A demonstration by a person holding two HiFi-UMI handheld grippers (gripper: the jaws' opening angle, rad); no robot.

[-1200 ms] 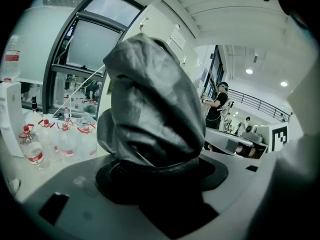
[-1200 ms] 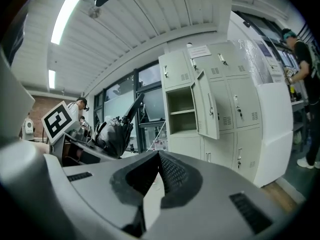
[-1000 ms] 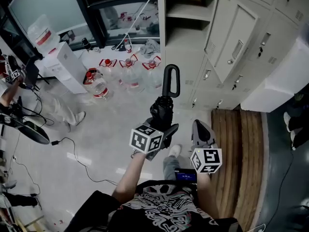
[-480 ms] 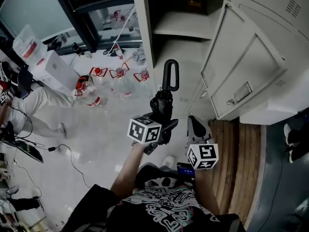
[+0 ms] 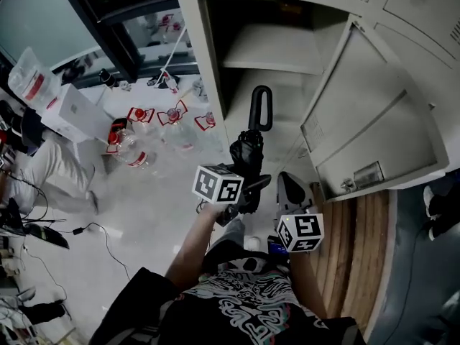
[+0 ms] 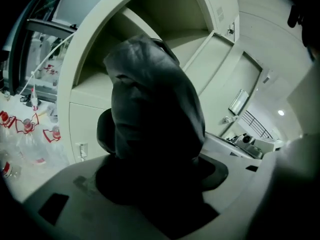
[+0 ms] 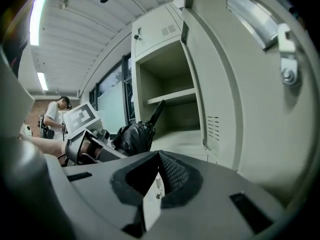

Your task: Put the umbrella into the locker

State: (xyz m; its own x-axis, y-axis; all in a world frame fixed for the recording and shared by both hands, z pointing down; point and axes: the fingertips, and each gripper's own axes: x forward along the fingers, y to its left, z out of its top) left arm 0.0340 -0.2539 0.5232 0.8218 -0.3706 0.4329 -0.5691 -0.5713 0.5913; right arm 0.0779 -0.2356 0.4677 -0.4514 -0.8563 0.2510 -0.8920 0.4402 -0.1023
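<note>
umbrella [image 5: 246, 153] carried closer to the open locker [image 5: 201, 49], its handle now across the locker's opening

The umbrella [image 5: 246, 157] sits between the jaws of my left gripper [image 5: 244, 187], with its handle at the far end, in front of the open locker [image 5: 198, 49] space under the shelf [image 5: 269, 49]. My right gripper [image 5: 291, 192] is just right of it and nearer. The locker door [image 5: 374, 128] stands open on the right. Bottles [image 5: 140, 149] stand on the floor [image 5: 144, 207] at far left, and a wooden platform [image 5: 352, 257] lies near right.
</note>
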